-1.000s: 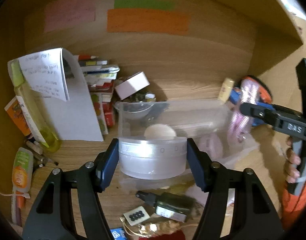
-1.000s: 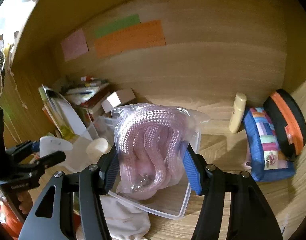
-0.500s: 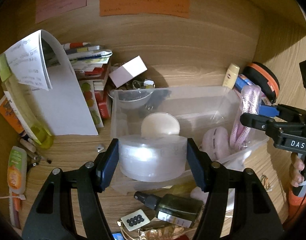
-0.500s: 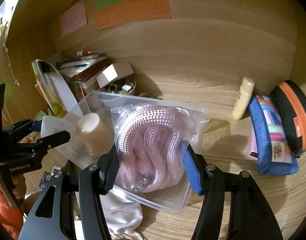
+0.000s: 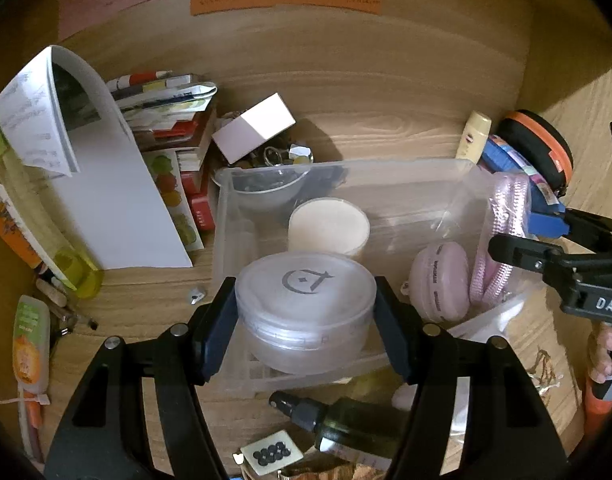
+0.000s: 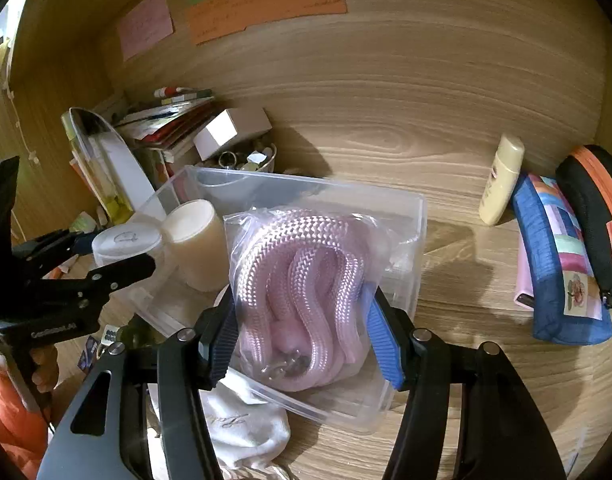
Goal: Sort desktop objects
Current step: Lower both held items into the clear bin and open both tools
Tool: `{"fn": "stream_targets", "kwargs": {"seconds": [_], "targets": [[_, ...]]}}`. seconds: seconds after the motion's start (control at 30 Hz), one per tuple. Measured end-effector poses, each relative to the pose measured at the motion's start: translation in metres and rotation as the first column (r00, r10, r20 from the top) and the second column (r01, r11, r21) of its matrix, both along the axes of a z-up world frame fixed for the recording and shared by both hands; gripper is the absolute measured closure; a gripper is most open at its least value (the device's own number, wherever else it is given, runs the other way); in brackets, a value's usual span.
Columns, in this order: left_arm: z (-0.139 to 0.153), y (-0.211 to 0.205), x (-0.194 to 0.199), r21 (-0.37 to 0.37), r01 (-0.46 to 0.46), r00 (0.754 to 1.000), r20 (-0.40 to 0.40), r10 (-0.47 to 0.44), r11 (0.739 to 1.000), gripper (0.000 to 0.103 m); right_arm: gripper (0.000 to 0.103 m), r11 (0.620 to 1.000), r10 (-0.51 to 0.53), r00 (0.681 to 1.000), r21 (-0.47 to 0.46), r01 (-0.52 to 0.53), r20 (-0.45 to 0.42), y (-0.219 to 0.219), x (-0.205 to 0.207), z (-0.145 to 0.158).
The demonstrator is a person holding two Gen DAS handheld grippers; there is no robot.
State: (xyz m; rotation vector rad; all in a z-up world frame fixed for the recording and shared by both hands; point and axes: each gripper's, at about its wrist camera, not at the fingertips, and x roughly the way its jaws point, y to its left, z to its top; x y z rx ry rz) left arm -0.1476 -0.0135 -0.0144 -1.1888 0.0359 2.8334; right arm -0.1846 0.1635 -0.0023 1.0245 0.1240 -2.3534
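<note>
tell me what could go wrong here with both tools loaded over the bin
1. Crowding: the left tool holds a round jar over the clear bin, where a cream tub and a pink case already sit, so it may knock them.
2. The right tool grips the bagged rope through slippery plastic; it could slide out.
3. The tools are close together and might collide.

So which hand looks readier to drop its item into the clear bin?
Probably left: the left gripper holds its round jar low inside the bin, while the right gripper's rope bag looks higher.
</note>
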Motion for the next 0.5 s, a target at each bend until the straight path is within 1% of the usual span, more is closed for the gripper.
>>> {"fn": "stream_targets", "kwargs": {"seconds": [0.13,0.3,0.37,0.47,0.5], "targets": [[-0.003,0.005,-0.002,-0.019,0.004,1.0,-0.001,-0.004,1.0,0.038,0.046,1.0,-0.004,1.0,0.014,0.004,0.0,-0.001,-0.001,-0.002],[-0.002,0.006,0.0,-0.02,0.008,1.0,-0.005,-0.009,1.0,0.038,0.046,0.999,-0.017,1.0,0.036,0.017,0.015,-0.003,-0.006,-0.008],[0.002,0.005,0.004,0.0,0.021,1.0,-0.008,-0.021,1.0,0.038,0.041,0.999,-0.018,1.0,0.038,0.018,0.008,-0.003,-0.006,-0.008],[0.009,0.003,0.011,0.003,0.019,0.999,-0.026,-0.019,1.0,0.036,0.039,0.998,-0.041,0.998,0.035,0.042,-0.046,0.0,-0.001,0.0],[0.011,0.003,0.013,0.004,0.02,0.999,-0.03,-0.019,1.0,0.035,0.037,0.998,-0.049,0.997,0.029,0.051,-0.066,0.002,0.001,0.004]]}}
